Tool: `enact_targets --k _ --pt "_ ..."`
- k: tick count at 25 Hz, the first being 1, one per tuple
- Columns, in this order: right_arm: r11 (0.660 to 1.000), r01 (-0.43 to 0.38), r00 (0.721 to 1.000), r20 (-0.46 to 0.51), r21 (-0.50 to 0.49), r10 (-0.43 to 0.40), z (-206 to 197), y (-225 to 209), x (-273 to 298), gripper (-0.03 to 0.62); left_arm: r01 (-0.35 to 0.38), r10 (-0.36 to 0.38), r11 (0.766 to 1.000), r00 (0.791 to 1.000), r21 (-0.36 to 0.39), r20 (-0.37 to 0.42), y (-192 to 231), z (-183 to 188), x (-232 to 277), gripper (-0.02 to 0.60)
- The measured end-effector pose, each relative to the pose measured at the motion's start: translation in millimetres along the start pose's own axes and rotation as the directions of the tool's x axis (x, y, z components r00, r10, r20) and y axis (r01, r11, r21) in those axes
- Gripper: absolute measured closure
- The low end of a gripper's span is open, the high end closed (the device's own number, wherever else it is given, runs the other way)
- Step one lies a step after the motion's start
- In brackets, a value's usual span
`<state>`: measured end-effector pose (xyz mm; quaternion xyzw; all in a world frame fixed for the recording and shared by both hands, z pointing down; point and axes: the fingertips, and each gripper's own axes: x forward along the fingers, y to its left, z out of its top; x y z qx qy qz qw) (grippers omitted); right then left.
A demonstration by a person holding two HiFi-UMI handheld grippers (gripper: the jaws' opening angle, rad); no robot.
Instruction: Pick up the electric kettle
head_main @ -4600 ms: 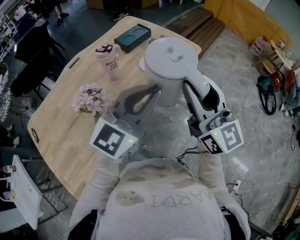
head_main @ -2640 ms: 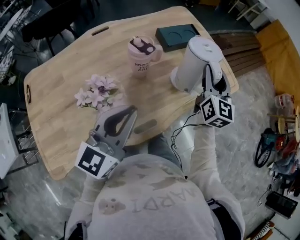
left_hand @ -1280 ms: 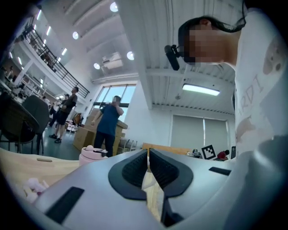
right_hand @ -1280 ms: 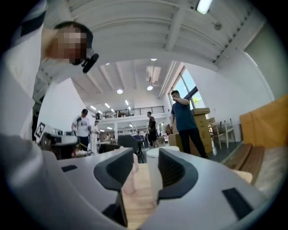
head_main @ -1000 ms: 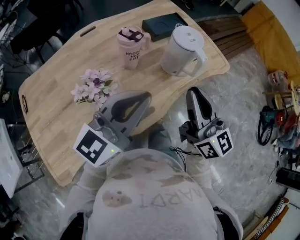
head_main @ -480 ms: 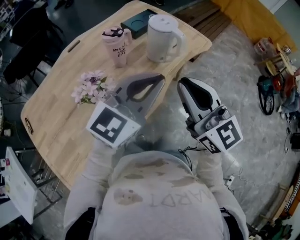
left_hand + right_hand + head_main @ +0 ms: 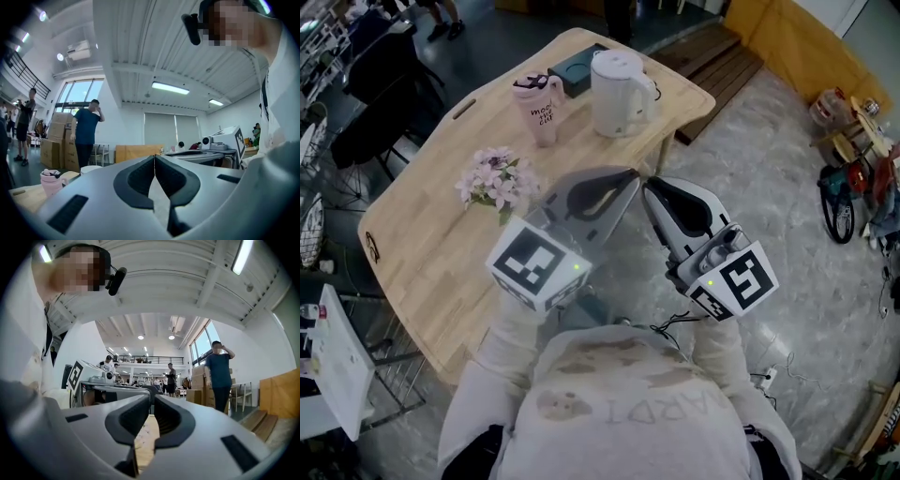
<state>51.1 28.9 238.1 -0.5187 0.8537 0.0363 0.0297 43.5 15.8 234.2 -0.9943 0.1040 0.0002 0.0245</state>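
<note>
The white electric kettle (image 7: 619,80) stands upright on the wooden table (image 7: 441,234), near its far right corner, with its handle to the right. Neither gripper touches it. Both grippers hang level in front of my chest, off the table's near edge and well short of the kettle. My left gripper (image 7: 632,174) is shut with nothing in it, its pads meeting (image 7: 154,157). My right gripper (image 7: 647,184) is also shut and empty (image 7: 151,400). Their tips almost touch each other. The kettle's lid (image 7: 90,168) peeks over the left jaw in the left gripper view.
A pink lidded cup (image 7: 538,108) stands left of the kettle, with a dark flat base (image 7: 574,71) behind them. A sprig of pink flowers (image 7: 492,178) lies mid-table. A person in a dark shirt (image 7: 86,133) stands beyond the table. Bicycles and clutter (image 7: 844,187) are at the right.
The right gripper set the kettle on the table and let go. Since then both grippers have drawn back toward my chest and risen, and their tips have come together.
</note>
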Motion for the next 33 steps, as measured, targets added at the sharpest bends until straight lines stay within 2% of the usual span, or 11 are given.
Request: enact_targets --k 6,9,15,21,26,33 --pt "0.999 -0.019 0.999 0.050 0.040 0.017 9.4 16.8 -44.1 0.551 -0.048 0.048 0.999 0.998 0.010 -0.043 -44.6 0.4 -10.5 0.568" --pt "0.999 -0.017 0.998 0.060 0.030 0.016 10.6 24.9 -61.7 0.551 -0.061 0.062 0.998 0.997 0.014 -0.049 -61.2 -1.4 -14.7 0.568" --pt "1.000 -0.006 0.999 0.052 0.009 0.006 13.1 34.5 -78.7 0.551 -0.036 0.036 0.999 0.999 -0.004 -0.040 -77.7 2.1 -11.6 0.568" --pt "1.000 0.029 0.998 0.053 0.001 -0.029 18.9 30.9 -83.9 0.551 0.009 -0.010 1.000 0.999 -0.019 -0.035 -80.9 4.4 -2.1 0.568" --pt "0.999 0.050 0.997 0.058 -0.004 -0.049 20.4 32.9 -77.6 0.551 0.029 -0.029 1.000 0.999 -0.003 -0.036 -77.3 6.0 -7.0 0.568" --pt "0.999 0.050 0.997 0.052 0.019 -0.051 21.0 33.9 -61.8 0.551 0.034 -0.034 0.999 0.999 -0.021 -0.021 -62.0 10.9 -11.2 0.568"
